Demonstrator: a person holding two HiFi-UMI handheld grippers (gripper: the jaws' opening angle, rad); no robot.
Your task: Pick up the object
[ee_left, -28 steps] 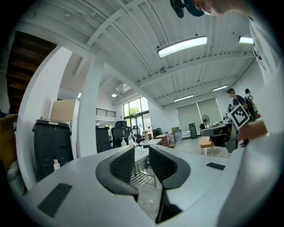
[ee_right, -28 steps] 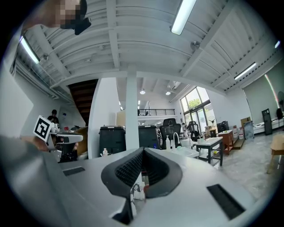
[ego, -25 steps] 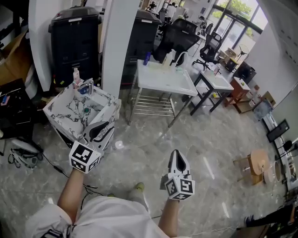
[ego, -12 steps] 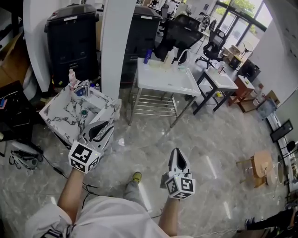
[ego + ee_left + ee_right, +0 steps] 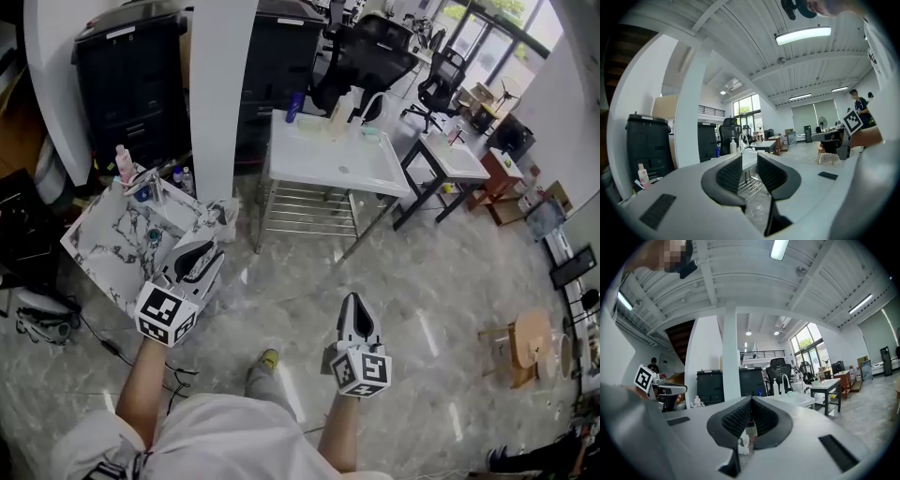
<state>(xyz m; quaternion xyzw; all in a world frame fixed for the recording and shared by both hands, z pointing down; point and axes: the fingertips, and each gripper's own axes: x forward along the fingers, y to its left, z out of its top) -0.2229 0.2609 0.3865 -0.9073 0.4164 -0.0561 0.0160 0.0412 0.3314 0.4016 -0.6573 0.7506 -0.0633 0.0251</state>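
Observation:
No single object stands out as the one to pick up. My left gripper (image 5: 194, 251) (image 5: 749, 165) is open and empty, held over the floor by the near corner of a marble-patterned basin box (image 5: 98, 239). My right gripper (image 5: 354, 302) (image 5: 751, 405) is shut on nothing, its jaws meeting at the tips above bare floor. Ahead stands a white basin table (image 5: 337, 161) (image 5: 799, 401) with a curved tap and pump bottles (image 5: 349, 103) and a blue bottle (image 5: 295, 106). A pink bottle (image 5: 123, 161) (image 5: 642, 174) stands at the marble box's far edge.
A white column (image 5: 222, 94) rises between two black cabinets (image 5: 131, 80). Office chairs (image 5: 370, 56) and a dark-legged desk (image 5: 450, 155) lie beyond the table. A wooden stool (image 5: 523, 336) sits at right. My shoe (image 5: 266, 362) is on the grey marble floor.
The view has shifted as I step forward: the marble box and white table have moved left and lower. Both grippers keep their pose and jaw state.

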